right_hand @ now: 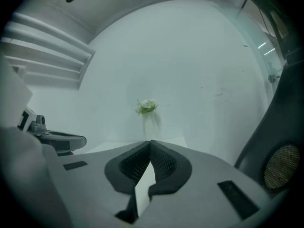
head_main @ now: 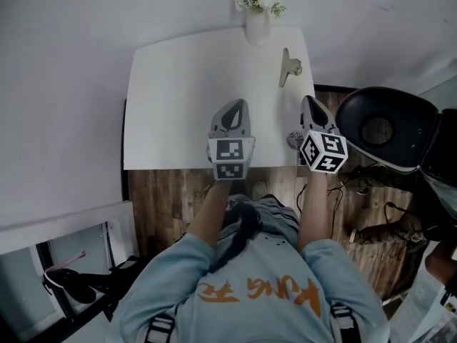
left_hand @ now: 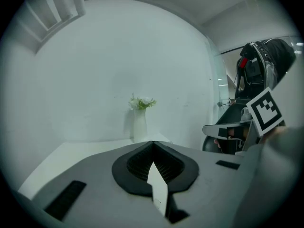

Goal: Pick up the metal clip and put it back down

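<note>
The metal clip (head_main: 288,67) lies on the white table (head_main: 178,84) near its far right side, in the head view only. My left gripper (head_main: 232,113) hovers over the table's near middle, jaws shut with nothing between them. My right gripper (head_main: 311,104) is held over the table's right edge, a short way nearer than the clip, and is also shut and empty. In the left gripper view the jaws (left_hand: 153,144) meet at the tips; the right gripper view shows its jaws (right_hand: 151,143) pressed together the same way. The clip is hidden in both gripper views.
A white vase with flowers (head_main: 258,9) stands at the table's far edge, also seen ahead as the vase (left_hand: 139,122) and the vase (right_hand: 148,113). A black chair (head_main: 389,127) stands right of the table. Wooden floor (head_main: 164,199) lies below the near edge.
</note>
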The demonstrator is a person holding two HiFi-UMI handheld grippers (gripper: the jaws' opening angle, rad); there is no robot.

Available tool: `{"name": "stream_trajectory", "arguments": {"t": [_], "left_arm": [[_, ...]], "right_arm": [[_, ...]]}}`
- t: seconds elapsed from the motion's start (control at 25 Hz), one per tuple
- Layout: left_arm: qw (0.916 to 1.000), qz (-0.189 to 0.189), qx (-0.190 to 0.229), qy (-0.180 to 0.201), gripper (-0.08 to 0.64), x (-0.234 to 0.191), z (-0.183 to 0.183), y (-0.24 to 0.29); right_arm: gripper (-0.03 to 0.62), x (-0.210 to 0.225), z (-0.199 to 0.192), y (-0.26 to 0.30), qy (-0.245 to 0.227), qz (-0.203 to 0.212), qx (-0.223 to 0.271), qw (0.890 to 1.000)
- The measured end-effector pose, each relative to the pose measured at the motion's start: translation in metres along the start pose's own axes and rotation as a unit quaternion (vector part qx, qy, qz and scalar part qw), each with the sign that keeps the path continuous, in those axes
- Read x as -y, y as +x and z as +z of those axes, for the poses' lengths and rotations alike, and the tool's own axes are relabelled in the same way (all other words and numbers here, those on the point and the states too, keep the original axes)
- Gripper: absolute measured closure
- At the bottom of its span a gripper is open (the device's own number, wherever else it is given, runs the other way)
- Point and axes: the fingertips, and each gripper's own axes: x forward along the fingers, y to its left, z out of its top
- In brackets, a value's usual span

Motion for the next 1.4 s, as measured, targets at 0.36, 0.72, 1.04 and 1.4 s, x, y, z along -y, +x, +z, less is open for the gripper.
{"name": "stream_trajectory", "arguments": {"t": [0.36,0.72,1.04,1.4], "left_arm": [[0.9976,-0.042,-0.054,0.002,0.54,0.005,-0.026,0.062],[0.9923,-0.087,-0.087,0.013,0.54,0.015,-0.04,0.116],[0.9871,-0.11,-0.116,0.016,0.54,0.005,-0.056,0.149],[0.9845,-0.111,-0.135,0.008,0.54,-0.016,-0.071,0.164]], "right_arm": [[0.58,0.032,-0.04,0.049,0.028,-0.023,-0.048,0.998],[0.541,0.063,-0.079,0.095,0.058,-0.036,-0.088,0.994],[0.478,0.087,-0.1,0.132,0.052,-0.049,-0.13,0.989],[0.443,0.105,-0.101,0.178,0.102,-0.05,-0.141,0.983]]}}
